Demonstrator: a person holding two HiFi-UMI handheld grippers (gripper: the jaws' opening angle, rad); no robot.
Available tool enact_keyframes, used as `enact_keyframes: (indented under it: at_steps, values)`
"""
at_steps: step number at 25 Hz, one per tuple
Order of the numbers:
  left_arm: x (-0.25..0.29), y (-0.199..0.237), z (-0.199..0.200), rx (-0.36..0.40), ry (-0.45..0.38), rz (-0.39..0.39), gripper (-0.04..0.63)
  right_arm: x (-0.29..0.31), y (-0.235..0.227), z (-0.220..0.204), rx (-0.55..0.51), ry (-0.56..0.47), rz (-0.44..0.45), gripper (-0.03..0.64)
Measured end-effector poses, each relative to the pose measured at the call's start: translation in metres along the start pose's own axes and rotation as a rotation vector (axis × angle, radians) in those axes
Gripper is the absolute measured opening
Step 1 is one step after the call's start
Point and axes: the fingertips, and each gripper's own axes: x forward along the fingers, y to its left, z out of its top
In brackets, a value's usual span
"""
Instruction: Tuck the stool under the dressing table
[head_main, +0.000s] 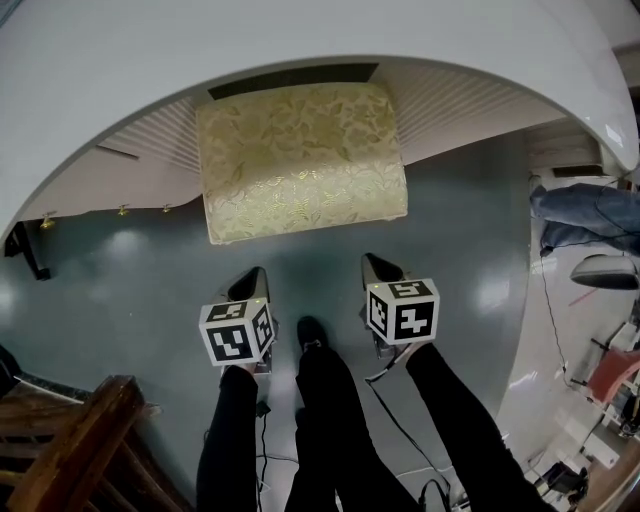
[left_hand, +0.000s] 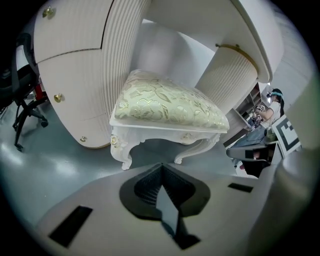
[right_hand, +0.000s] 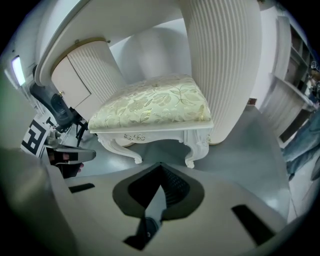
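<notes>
Tucking: gold-brocade white stool (head_main: 300, 160) partly under curved white counter (head_main: 300, 40) | left hand-held gripper (head_main: 258, 272), right hand-held gripper (head_main: 372, 260) pressed together, empty | next, you push its near edge inward.

Right gripper (right_hand: 161, 170) is pointing toward the stool (right_hand: 152, 107), jaws pressing together with nothing between them, tips staying clear of the stool's near legs. Stool is standing upright on the grey floor (right_hand: 245, 145), its cream floral cushion sitting under the top of the white dressing table (right_hand: 220, 65), between the two ribbed pedestals, with the front right leg just beside the right pedestal. Left gripper (right_hand: 75, 155) is showing low at the left side, its marker cube at the frame edge.
</notes>
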Motion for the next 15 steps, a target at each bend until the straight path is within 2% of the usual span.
enact_keyframes:
  at_steps: [15]
  values:
    - [-0.015,-0.003,-0.013,0.001,-0.012,-0.001,0.008,-0.008,0.007,-0.005,-0.06,-0.02,-0.013,0.005]
